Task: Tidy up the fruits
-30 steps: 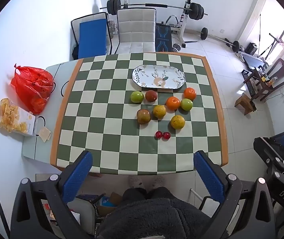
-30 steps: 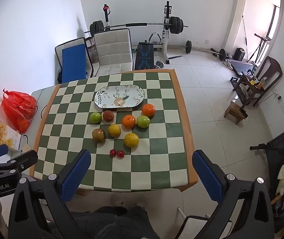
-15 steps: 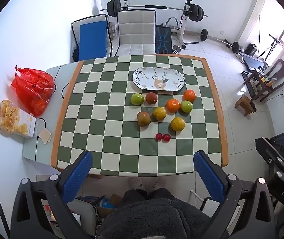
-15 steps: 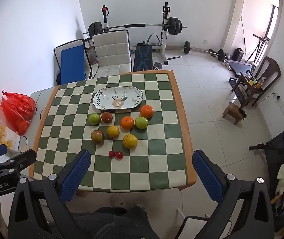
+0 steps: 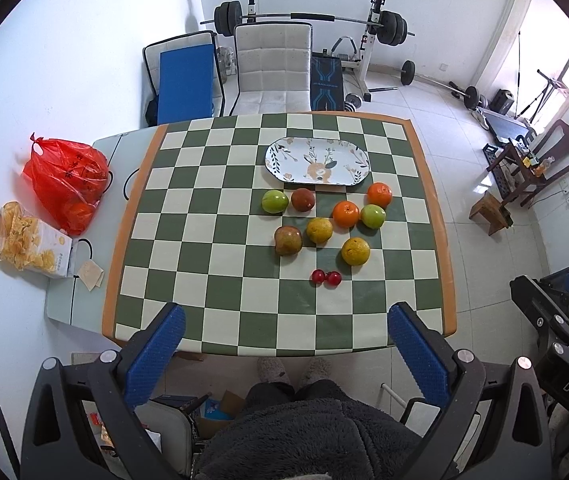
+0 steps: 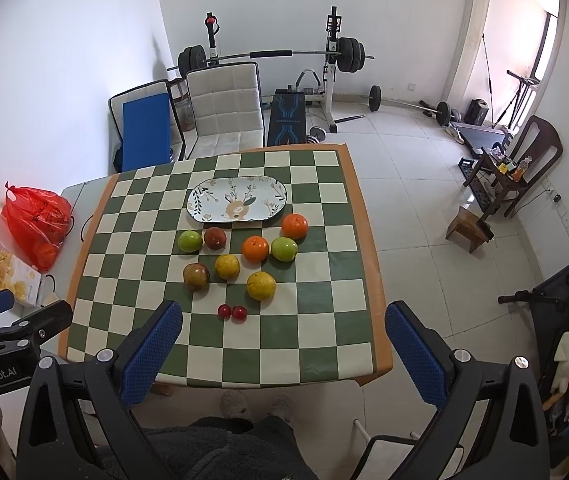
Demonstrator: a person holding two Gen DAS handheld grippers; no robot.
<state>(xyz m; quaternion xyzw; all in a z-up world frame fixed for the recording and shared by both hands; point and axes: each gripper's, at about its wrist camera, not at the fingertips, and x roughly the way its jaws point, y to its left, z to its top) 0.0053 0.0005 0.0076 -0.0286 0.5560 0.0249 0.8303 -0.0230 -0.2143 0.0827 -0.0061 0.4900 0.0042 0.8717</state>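
Fruits (image 5: pixel 319 230) loose — plate (image 5: pixel 318 160) bare

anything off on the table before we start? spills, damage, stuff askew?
Nothing stands out. The fruit sits loose on the checkered table just in front of the empty oval plate, none spilled or visibly damaged. The two small red fruits lie together nearest the person. Both grippers are open, above the near edge.

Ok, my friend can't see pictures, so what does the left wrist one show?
Ten fruits sit loose on a green and white checked table, just in front of an empty oval plate. The open left gripper hangs above the near edge, holding nothing. A red bag lies to the left and gym weights stand behind.
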